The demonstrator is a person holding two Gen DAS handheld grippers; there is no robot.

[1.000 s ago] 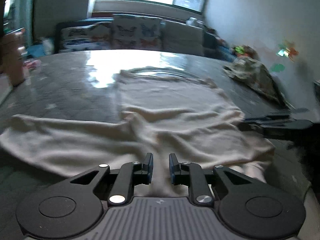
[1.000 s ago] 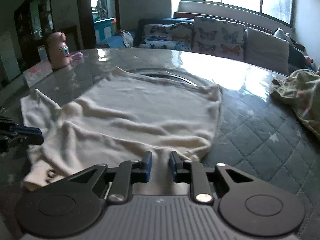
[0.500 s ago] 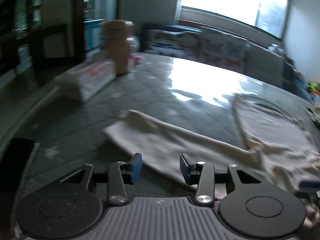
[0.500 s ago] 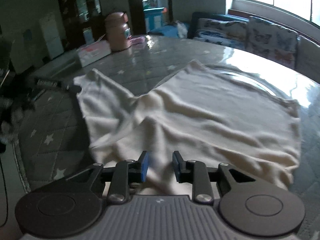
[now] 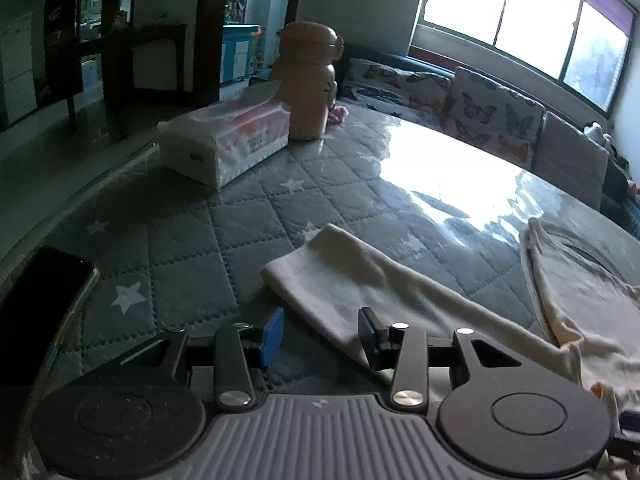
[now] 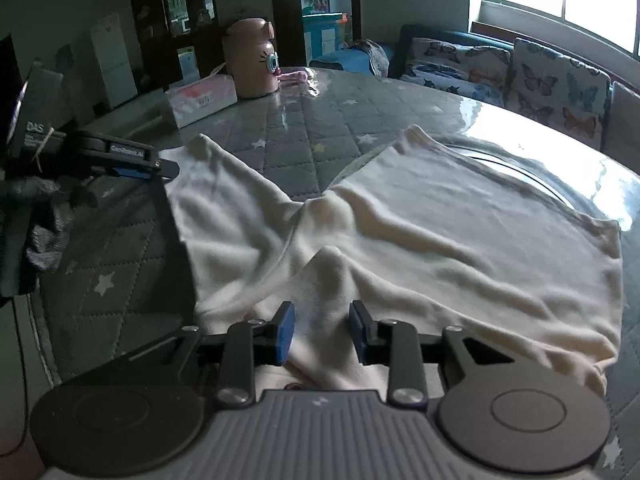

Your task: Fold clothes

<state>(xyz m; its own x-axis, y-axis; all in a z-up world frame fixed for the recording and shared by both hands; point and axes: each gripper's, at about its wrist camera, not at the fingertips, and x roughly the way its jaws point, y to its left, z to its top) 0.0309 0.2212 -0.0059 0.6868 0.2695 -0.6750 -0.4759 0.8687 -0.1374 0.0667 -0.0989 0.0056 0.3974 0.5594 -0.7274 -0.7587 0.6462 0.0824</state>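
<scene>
My left gripper [image 5: 321, 334] hangs just above the outer end of the sleeve [image 5: 344, 276] of the cream top [image 6: 420, 240], and its jaws are closing. The edge of the sleeve lies between the blue pads [image 5: 272, 336], but they stand apart and do not press on the cloth. My right gripper [image 6: 321, 334] sits at the near hem of the same top. A raised ridge of fabric runs up between its pads, which stand a little apart; I cannot tell whether they touch the cloth on either side.

The top lies spread on the quilted grey table cover [image 5: 192, 240], printed with white stars, body to the right and one long sleeve stretched out to the left. It is rumpled through the middle, with folds running from the armpit toward the hem.

As for containers, a white tissue box [image 5: 224, 144] stands at the far left of the table; the right wrist view shows a tissue poking from its top. Just beside it stands a pink bottle [image 6: 252, 60] with a cartoon face, lid on, its contents hidden. A dark phone [image 5: 36, 312] lies flat near the table's left edge. Behind the table runs a sofa with butterfly cushions [image 6: 556, 88] under a bright window [image 5: 520, 16].

In the right wrist view, my left gripper shows at the far left, its fingers level over the sleeve's end.
</scene>
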